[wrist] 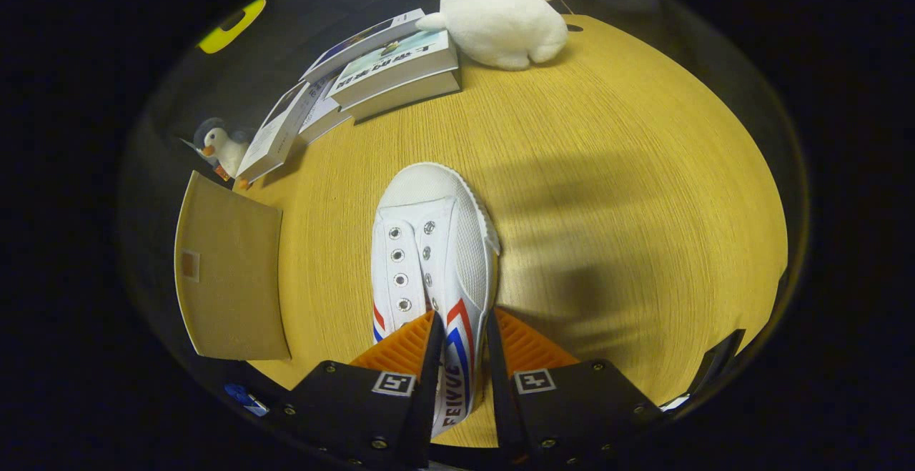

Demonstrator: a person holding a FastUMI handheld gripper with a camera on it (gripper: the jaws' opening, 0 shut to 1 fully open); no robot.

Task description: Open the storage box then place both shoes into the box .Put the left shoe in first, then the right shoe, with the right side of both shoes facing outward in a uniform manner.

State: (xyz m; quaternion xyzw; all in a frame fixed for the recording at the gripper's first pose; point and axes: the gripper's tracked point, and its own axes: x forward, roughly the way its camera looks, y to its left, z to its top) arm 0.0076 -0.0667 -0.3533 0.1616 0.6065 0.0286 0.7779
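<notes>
A white canvas shoe (432, 242) with red and blue side stripes and no laces points away from me, toe toward the books. My gripper (463, 331) is shut on the shoe's side wall near the heel, one finger inside the opening and one outside. The shoe looks lifted a little above the wooden table (629, 192), judging by its shadow to the right. The tan storage box (229, 271) stands to the left of the shoe with its flap side facing me; I cannot tell whether it is open.
A stack of books (386, 71) lies beyond the shoe. A white plush toy (500, 21) sits at the far side, and a small penguin toy (221, 148) stands behind the box. The table's edge curves close on the right.
</notes>
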